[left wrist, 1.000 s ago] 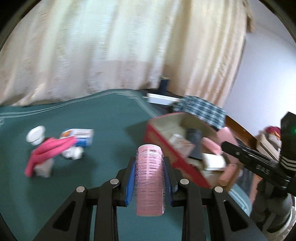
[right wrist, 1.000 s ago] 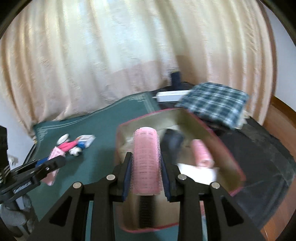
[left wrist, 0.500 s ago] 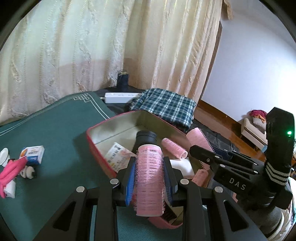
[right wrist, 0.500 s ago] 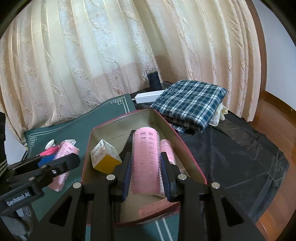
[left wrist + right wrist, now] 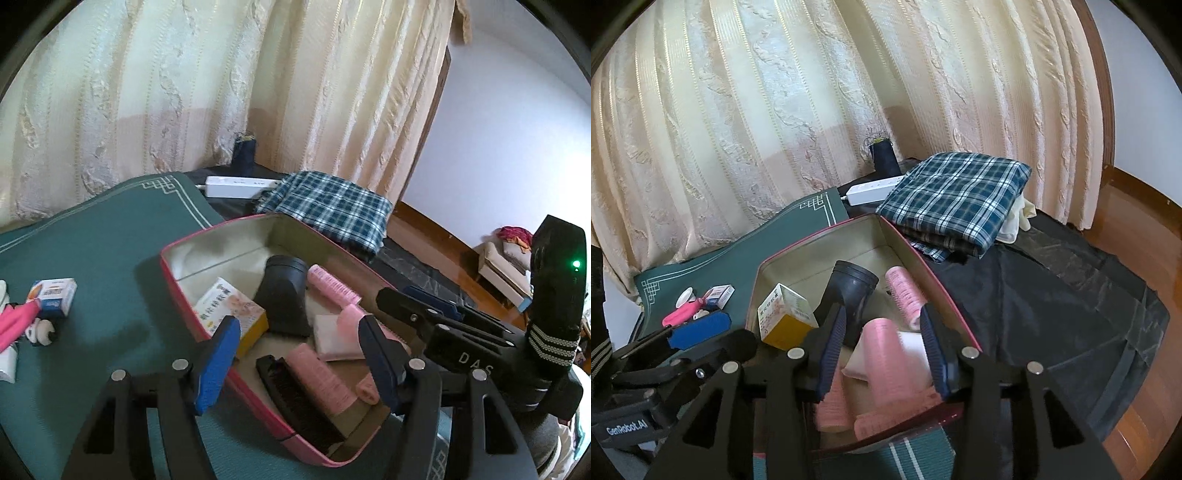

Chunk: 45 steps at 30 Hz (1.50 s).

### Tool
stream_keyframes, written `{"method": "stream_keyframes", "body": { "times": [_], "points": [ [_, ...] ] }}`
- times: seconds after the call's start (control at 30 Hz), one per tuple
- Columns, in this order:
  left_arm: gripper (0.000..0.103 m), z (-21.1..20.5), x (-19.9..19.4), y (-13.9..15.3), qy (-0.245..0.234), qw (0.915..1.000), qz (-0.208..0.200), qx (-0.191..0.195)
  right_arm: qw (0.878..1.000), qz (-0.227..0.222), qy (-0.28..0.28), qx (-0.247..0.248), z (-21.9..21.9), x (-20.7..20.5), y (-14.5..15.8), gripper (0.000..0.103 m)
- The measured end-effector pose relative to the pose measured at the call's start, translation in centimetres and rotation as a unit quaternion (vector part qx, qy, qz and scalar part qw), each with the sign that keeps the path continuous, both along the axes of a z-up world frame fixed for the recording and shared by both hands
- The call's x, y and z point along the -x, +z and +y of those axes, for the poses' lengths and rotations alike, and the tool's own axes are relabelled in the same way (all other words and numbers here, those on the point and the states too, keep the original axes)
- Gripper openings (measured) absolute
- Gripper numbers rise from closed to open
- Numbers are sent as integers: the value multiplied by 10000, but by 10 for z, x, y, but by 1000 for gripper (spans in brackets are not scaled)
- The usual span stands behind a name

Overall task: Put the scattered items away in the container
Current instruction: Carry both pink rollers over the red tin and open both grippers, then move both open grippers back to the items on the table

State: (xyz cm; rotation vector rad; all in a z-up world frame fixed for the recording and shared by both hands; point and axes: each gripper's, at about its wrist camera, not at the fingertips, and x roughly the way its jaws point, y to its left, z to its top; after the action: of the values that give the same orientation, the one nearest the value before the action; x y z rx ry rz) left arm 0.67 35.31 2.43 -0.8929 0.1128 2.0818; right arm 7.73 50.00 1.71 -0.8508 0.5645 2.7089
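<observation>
Green mat (image 5: 110, 240), red box (image 5: 177, 284): L tongs (image 5: 299, 354) spread, just opened, empty; R tongs (image 5: 882, 343) parting off pink roller (image 5: 886, 354).

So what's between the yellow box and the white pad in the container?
The black cap stands between box and pad, clearest in the left wrist view.

Both claws, left (image 5: 299, 354) and right (image 5: 882, 343), just opened, pink rollers (image 5: 319, 376) loose in box (image 5: 221, 347)
</observation>
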Motion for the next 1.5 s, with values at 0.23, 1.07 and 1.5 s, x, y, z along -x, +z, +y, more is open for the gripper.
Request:
{"method": "stream_keyframes", "body": {
  "times": [0.23,1.07,1.5],
  "points": [
    [68,-18,7,2,254,9997,55,7,9999,88,39,-59,-10,2,8,46],
    [68,-193,73,-20,2080,9781,-50,31,9874,202,1534,-320,-157,62,24,49],
    [68,-295,115,-43,2902,9564,-336,-26,9707,-488,2332,319,-223,121,-9,49]
  ]
}}
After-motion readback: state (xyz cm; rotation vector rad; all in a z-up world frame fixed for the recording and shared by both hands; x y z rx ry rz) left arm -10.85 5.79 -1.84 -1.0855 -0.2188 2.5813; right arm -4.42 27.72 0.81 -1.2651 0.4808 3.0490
